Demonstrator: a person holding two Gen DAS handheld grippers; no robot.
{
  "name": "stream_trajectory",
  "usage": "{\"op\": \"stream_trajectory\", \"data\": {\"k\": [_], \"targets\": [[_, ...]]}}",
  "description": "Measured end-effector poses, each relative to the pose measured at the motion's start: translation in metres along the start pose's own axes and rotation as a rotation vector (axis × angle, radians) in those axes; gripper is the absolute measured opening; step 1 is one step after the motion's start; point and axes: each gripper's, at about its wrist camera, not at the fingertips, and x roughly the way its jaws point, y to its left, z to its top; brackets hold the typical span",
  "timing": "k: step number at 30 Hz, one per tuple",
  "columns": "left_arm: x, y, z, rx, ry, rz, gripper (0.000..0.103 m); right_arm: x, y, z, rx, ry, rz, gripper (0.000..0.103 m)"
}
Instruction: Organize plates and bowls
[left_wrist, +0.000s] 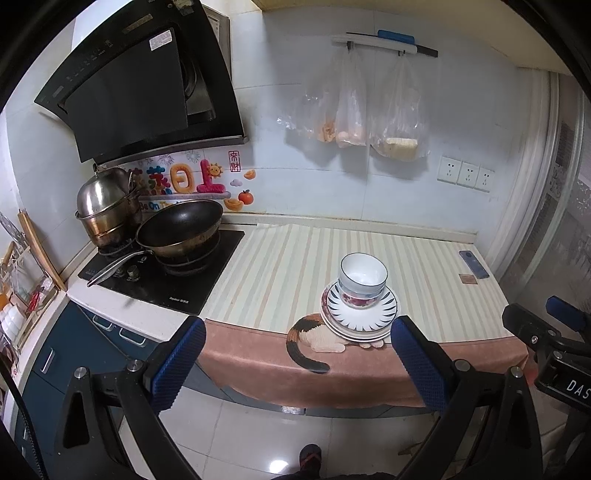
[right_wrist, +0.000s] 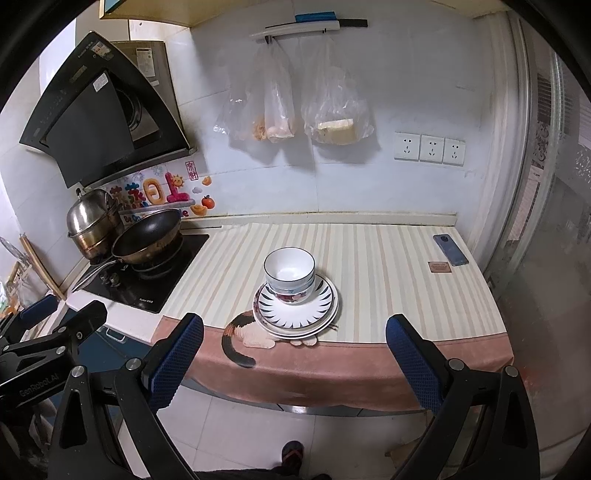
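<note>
Crockery stood in one pile near the front edge of the counter: nested bowls (right_wrist: 289, 275), a white one with a dark rim on top and a flowered one beneath, sat on a plate with dark radiating strokes (right_wrist: 295, 304), which rested on further plain plates (right_wrist: 325, 325). The pile lay on a striped mat (right_wrist: 388, 266) printed with a calico cat (right_wrist: 240, 338) beside the plates. Both tools hung off the counter, above the floor, touching nothing. The left gripper (left_wrist: 297, 363) had its blue fingers wide apart, and so did the right gripper (right_wrist: 295, 360). On the left tool's body, seen from the right camera, "GenRobot.AI" was printed; the right tool's body, seen from the left camera, showed only "DAS" at the frame edge. A black hob (right_wrist: 147, 273) carried a wok (right_wrist: 147, 236) and a steel steamer pot (right_wrist: 92, 225); its front lettering was too small to read. Wall stickers (right_wrist: 159, 194) behind showed large Chinese characters and partly hidden English beginning "Be On". A phone (right_wrist: 450, 249) and a small brown card (right_wrist: 439, 266) lay at the mat's far right corner
</note>
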Motion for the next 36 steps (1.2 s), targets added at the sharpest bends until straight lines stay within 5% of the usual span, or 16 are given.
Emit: {"op": "stream_trajectory", "data": {"k": [36], "targets": [[-0.0009,-0.0088,0.0001,0.001,0.009,0.0,0.103,-0.0016,-0.0045,-0.0037,0.003,0.014,0.002,0.101]]}}
